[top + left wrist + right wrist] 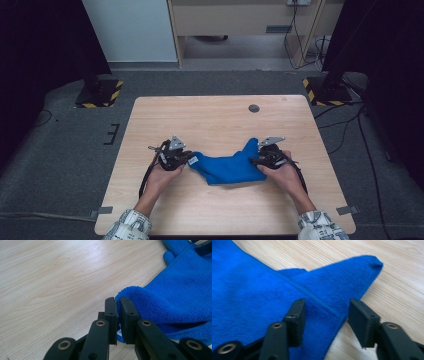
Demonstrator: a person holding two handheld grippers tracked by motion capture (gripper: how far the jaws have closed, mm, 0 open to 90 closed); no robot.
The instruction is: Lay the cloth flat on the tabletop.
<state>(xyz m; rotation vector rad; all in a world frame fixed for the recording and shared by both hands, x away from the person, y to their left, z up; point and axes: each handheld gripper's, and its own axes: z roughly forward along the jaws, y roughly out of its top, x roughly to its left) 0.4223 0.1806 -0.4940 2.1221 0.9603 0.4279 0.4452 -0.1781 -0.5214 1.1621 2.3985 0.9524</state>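
Note:
A blue microfibre cloth [227, 167] lies rumpled on the light wooden table [210, 115], stretched between the person's two hands. My left gripper [190, 159] holds its left end; in the left gripper view the jaws [118, 301] are pinched together on a folded edge of the cloth [175, 297]. My right gripper [254, 161] is at the cloth's right end. In the right gripper view its jaws [325, 306] stand apart over a pointed corner of the cloth [262, 290], which lies flat between them, and the pads do not press on it.
A small dark round disc [254, 108] sits near the table's far edge. Two black stands with yellow-and-black striped bases [102, 92] [325, 90] flank the far corners on the grey floor. Bare wood stretches beyond the cloth and in front of it.

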